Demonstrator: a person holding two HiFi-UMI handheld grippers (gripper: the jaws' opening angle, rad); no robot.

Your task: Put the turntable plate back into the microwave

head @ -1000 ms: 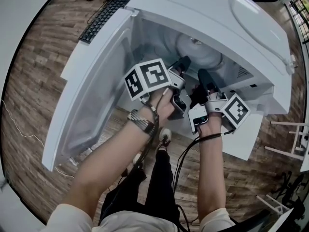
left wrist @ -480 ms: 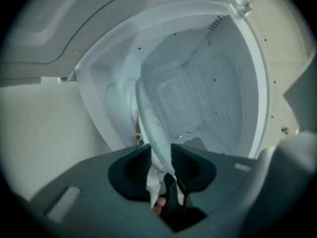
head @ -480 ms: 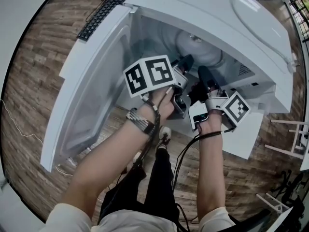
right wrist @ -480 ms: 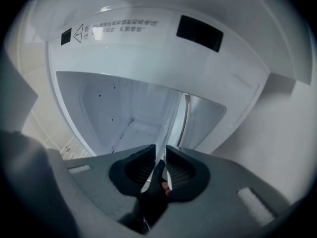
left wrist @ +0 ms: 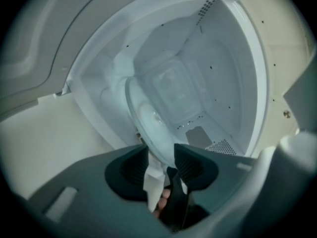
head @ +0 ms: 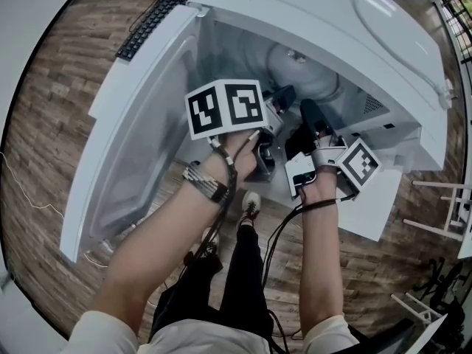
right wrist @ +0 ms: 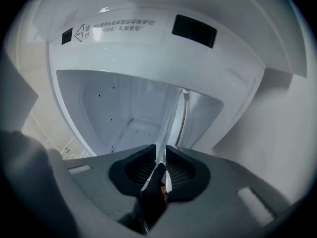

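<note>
My head camera looks steeply down from above into the open microwave [head: 332,21]. Cameras on my left gripper [head: 282,96] and right gripper [head: 310,113] sit close behind their jaws, facing into the cavity. All three views share the turntable plate [head: 302,76].

Open microwave [head: 346,28] — turntable plate [head: 304,78] inside
</note>
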